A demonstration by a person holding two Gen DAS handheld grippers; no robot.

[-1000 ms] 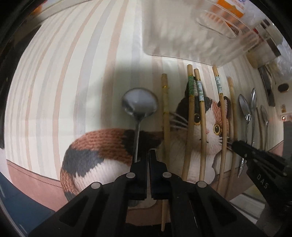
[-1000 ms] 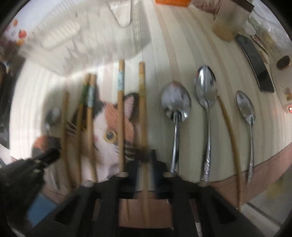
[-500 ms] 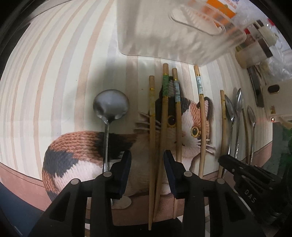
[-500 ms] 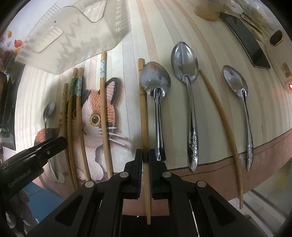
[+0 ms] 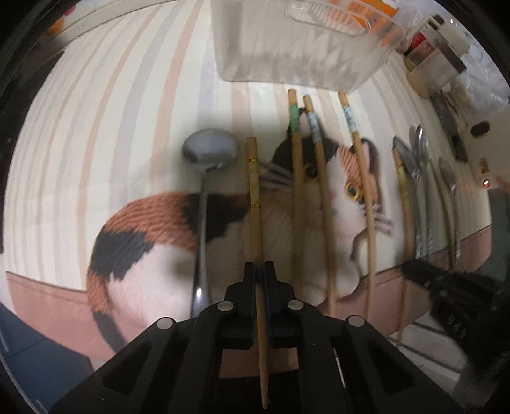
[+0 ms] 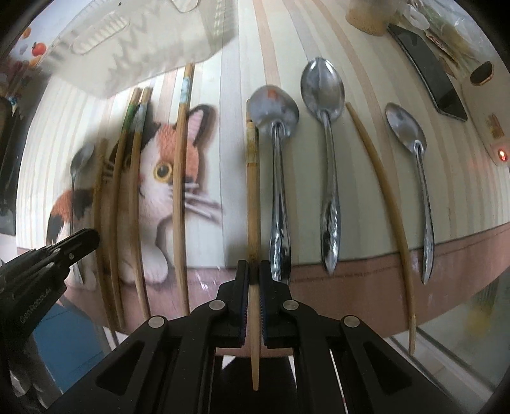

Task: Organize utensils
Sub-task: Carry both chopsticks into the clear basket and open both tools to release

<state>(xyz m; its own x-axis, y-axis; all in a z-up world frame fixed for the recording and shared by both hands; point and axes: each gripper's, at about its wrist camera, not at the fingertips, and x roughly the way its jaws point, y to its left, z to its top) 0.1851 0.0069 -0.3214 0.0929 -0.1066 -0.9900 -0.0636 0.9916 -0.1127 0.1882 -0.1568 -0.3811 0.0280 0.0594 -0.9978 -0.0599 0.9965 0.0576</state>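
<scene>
My left gripper [image 5: 258,270] is shut on a gold-banded wooden chopstick [image 5: 254,191] over the cat mat. A small dark spoon [image 5: 207,153] lies just left of it. Three chopsticks with green and blue wraps [image 5: 298,178] lie to its right. My right gripper [image 6: 253,270] is shut on a plain wooden chopstick [image 6: 252,178]. Just right of it lie two large steel spoons [image 6: 277,133], [image 6: 323,92], a thin pale chopstick [image 6: 379,178] and a small steel spoon [image 6: 411,140]. The left gripper shows at the left of the right wrist view [image 6: 76,242].
A clear plastic bin [image 5: 287,41] stands at the back of the striped mat [image 5: 95,127]; it also shows in the right wrist view [image 6: 143,47]. A black phone [image 6: 430,82], a cork-like block [image 6: 366,19] and small items sit at the back right. The mat's brown front edge [image 6: 382,274] is near.
My left gripper was open around the chopsticks half a second ago and has now shut on the gold-banded chopstick. My right gripper keeps its hold on the plain chopstick.
</scene>
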